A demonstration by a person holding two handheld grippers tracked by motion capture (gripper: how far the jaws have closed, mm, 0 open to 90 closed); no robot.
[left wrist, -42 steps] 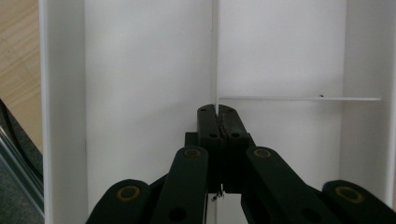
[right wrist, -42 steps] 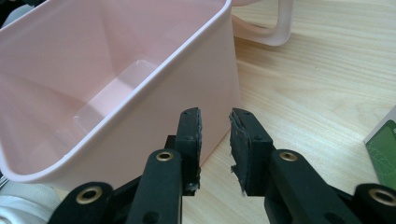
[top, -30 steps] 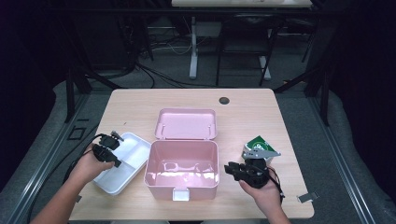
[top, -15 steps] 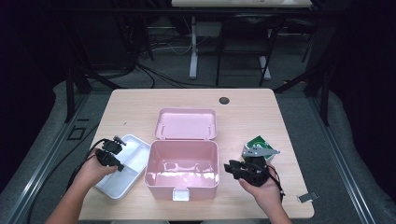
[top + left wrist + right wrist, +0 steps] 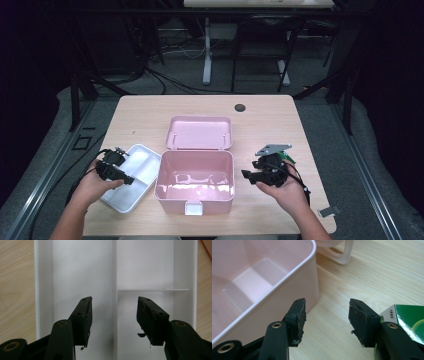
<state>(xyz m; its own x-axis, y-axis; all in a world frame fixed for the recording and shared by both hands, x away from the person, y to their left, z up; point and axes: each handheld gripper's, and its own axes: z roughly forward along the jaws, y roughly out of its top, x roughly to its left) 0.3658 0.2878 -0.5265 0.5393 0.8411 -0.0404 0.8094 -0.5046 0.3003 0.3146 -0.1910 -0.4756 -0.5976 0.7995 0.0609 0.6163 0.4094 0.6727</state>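
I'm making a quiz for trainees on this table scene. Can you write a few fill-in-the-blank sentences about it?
1. The lid of the pink box stands ____.
2. The left gripper hovers over the white ____ tray.
3. The green packet lies on the table beside the ____ gripper.
4. Between the jaws of the right gripper there is ____.

Missing words: open; divided; right; nothing

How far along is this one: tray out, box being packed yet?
Done: pink box stands open, empty; white tray lies beside it. In hand: nothing; the left gripper over the tray and the right gripper have just been opening, jaws empty. Left: green packet still on the table.
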